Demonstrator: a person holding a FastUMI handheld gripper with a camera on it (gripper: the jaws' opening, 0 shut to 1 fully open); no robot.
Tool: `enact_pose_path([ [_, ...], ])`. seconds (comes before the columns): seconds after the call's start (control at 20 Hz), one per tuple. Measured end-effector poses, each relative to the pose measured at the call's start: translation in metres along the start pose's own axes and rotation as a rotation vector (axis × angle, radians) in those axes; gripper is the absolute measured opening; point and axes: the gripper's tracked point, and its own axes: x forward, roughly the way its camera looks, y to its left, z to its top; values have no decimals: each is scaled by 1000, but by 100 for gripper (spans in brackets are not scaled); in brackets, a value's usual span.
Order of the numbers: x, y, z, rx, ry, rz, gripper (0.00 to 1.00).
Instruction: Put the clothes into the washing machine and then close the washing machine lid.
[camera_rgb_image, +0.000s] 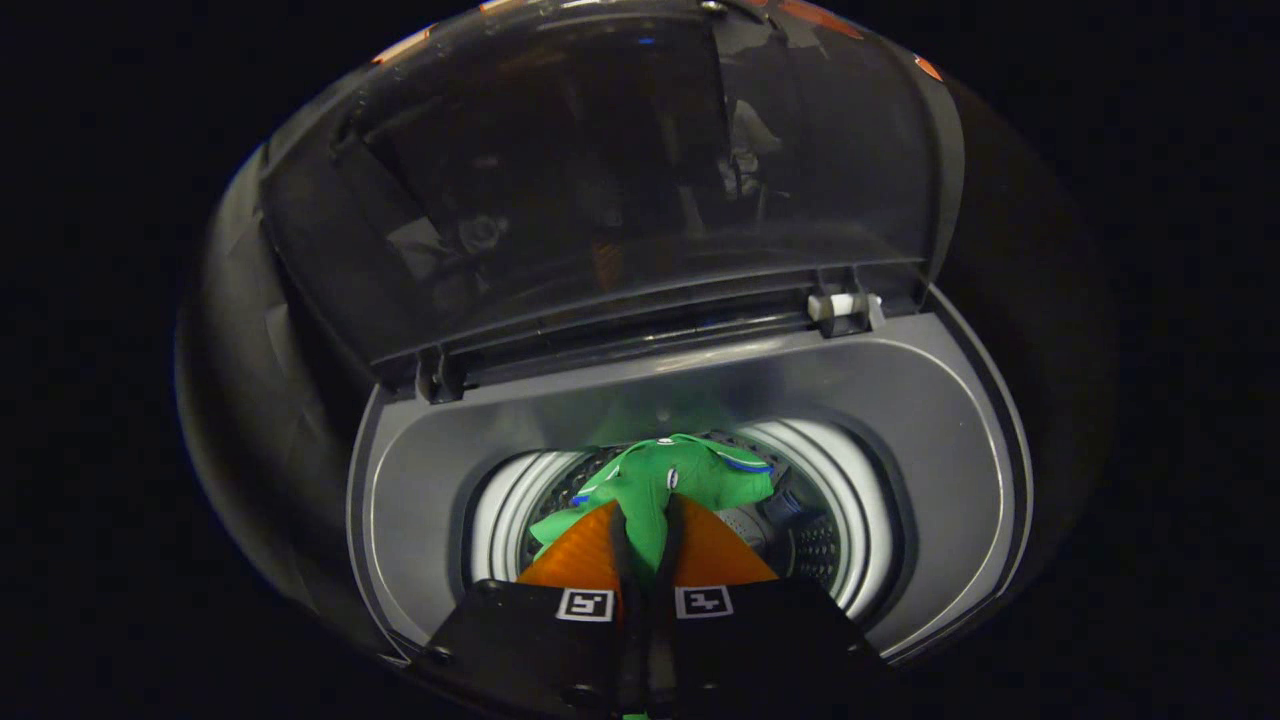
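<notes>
- One green garment (655, 490) is pinched tight between the two fingers of my gripper (646, 540), which are squeezed almost together on it.
- The cloth bunches up just ahead of my fingers and hangs over the round opening of the washing machine (930, 420).
- It has thin blue and white trim along one edge, but it is too crumpled for me to tell what kind of clothing it is.
- Below it I see the drum (820, 545) with its little holes and shiny white ring. My fingers and the cloth hide most of the drum, so I cannot tell what lies at the bottom.
- The dark see-through lid (600, 180) stands open, tilted up behind the opening on its hinges.
- The lid shows murky reflections that I cannot make out.
</notes>
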Motion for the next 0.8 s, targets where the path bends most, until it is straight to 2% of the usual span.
enact_pose_path([
  [0.5,21,-5,-9,32,88,-40,10],
  [0.7,22,-6,-16,24,114,-39,29],
  [0.8,21,-10,-17,9,118,-58,57],
])
